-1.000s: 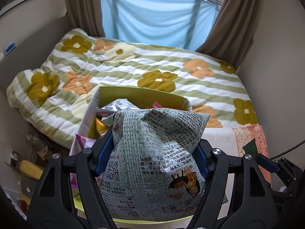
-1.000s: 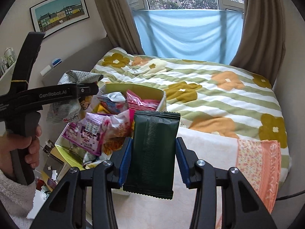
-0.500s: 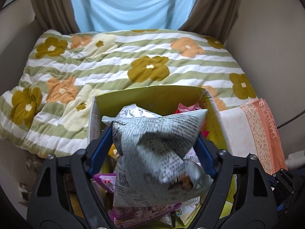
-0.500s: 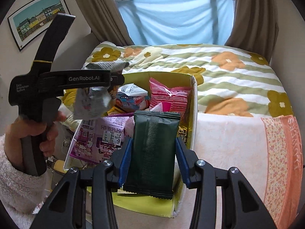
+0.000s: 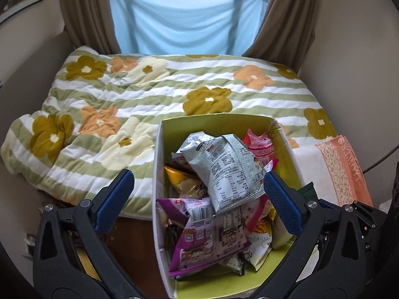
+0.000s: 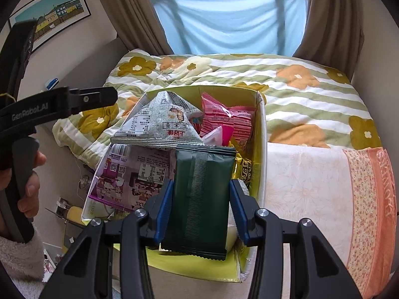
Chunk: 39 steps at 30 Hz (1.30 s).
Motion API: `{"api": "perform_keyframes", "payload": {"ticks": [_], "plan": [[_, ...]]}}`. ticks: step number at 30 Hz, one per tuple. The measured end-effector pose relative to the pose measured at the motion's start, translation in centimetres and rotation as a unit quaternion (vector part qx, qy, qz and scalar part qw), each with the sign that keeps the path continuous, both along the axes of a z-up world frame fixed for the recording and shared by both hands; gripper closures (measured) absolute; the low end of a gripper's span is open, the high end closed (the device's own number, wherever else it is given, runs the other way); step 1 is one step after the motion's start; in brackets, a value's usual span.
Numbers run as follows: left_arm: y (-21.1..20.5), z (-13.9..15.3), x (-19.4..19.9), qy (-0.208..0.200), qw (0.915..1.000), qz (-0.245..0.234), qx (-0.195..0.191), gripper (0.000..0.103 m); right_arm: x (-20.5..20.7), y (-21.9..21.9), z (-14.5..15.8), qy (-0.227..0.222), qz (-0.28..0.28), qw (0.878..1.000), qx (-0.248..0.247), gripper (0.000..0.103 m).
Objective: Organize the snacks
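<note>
Nearby, a floral quilt point(image 5: 154, 94) borders the snack-crammed box point(image 5: 159, 174).

I see the box point(image 5: 159, 164) heaped to its rim with snack packets point(image 5: 224, 174); the bed point(image 5: 124, 94) around it lies open.

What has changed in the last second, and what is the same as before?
The left gripper moved over the box, its jaws have just been opening, and it let go of the grey bag, which now lies on the snacks. The right gripper is still shut on the green packet.
</note>
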<state>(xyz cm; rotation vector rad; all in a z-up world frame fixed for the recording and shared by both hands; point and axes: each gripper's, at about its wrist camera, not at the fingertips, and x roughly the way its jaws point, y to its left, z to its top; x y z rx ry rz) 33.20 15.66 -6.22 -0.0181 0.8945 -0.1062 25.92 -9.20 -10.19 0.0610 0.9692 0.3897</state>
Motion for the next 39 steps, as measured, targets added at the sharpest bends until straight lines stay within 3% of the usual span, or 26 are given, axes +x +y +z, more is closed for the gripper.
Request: {"api": "perform_keyframes", "payload": {"ticks": [3,7,8,13,18,25,32,34,35,39], "plan": [[1.3,-0.1,-0.6,0.002,0.9999,0.014,-0.006,0.0,0.2,0.8,-0.2,0.007,-0.002,1.0,-0.002,0.054],[2.3,-0.8,-1.6,0.008,0.9997,0.018,-0.013,0.0,-0.5,1.2,-0.3,0.0,-0.016,1.0,-0.01,0.015],[2.5,-1.1,-1.8,0.009,0.9997,0.02,-0.011,0.0,-0.8,1.1,-0.3,-0.001,-0.022,1.0,-0.015,0.011],[3.0,-2.6,-2.9,0.024,0.9994,0.021,-0.016,0.0,-1.6,0.7,-0.8,0.005,-0.039,0.999,-0.031,0.011],[2.3,-1.5,-5.2,0.007,0.9994,0.03,-0.013,0.0,-3.2,-0.1,0.8,-0.024,-0.04,0.999,-0.027,0.011],[-0.9,3.4,-11.5,-0.058,0.9974,0.042,0.003,0.0,-7.2,-4.0,5.4,-0.094,-0.039,0.995,-0.015,0.011],[-6.1,8.0,-20.8,-0.138,0.9897,0.037,0.009,0.0,-13.8,-10.5,11.0,-0.157,-0.08,0.984,-0.015,0.01],[-7.6,8.7,-23.7,-0.163,0.9859,0.034,0.016,0.0,-15.8,-12.0,12.0,-0.172,-0.095,0.98,-0.017,0.008],[-8.2,8.9,-25.0,-0.174,0.9841,0.034,0.019,0.0,-16.8,-12.6,12.3,-0.177,-0.102,0.979,-0.021,0.0],[-10.2,8.9,-28.9,-0.19,0.9806,0.044,0.02,0.0,-19.9,-14.4,12.3,-0.188,-0.118,0.975,-0.032,0.0]]}}
